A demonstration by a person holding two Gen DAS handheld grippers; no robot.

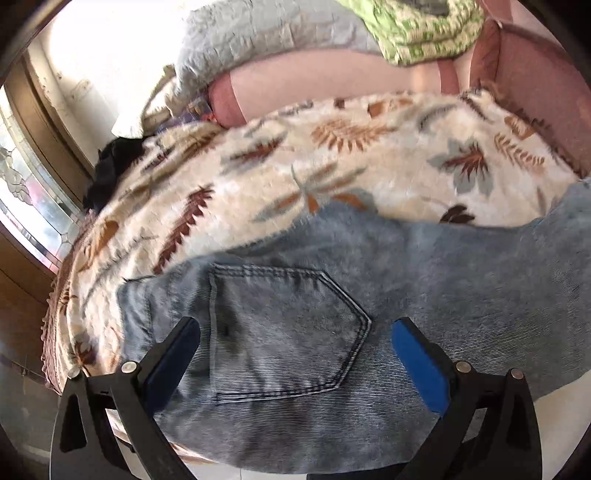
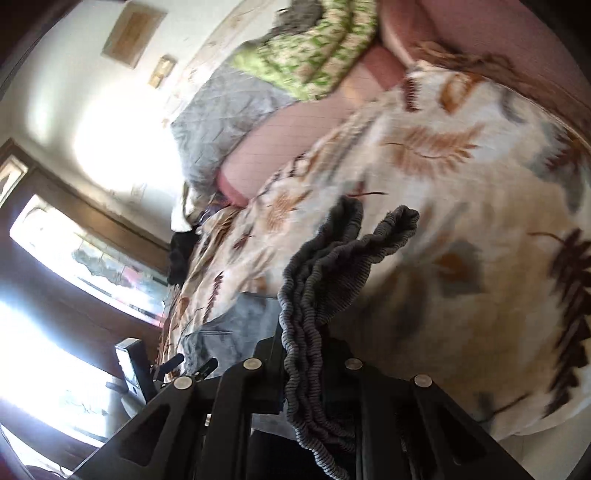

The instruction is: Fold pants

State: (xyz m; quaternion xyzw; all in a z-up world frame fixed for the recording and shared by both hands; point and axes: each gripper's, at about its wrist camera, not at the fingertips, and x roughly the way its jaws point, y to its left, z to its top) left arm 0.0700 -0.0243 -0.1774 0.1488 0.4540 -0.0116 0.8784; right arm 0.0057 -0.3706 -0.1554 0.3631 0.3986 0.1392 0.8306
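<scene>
Light blue jeans (image 1: 424,295) lie flat on a leaf-patterned blanket (image 1: 332,166), back pocket (image 1: 280,332) up. My left gripper (image 1: 295,350) hovers open over the pocket, blue pads (image 1: 421,365) apart, holding nothing. My right gripper (image 2: 314,362) is shut on a bunched grey elastic band of fabric (image 2: 325,280), lifted above the blanket (image 2: 461,221); the jaws themselves are hidden by it. A patch of the jeans (image 2: 221,339) and the left gripper (image 2: 177,363) show low left in the right wrist view.
A grey quilt (image 1: 258,40) and a green patterned cloth (image 1: 417,33) lie at the back on a pink sheet (image 1: 314,85). A dark garment (image 1: 110,170) sits at the blanket's left edge. A window and wooden frame (image 1: 33,177) stand left.
</scene>
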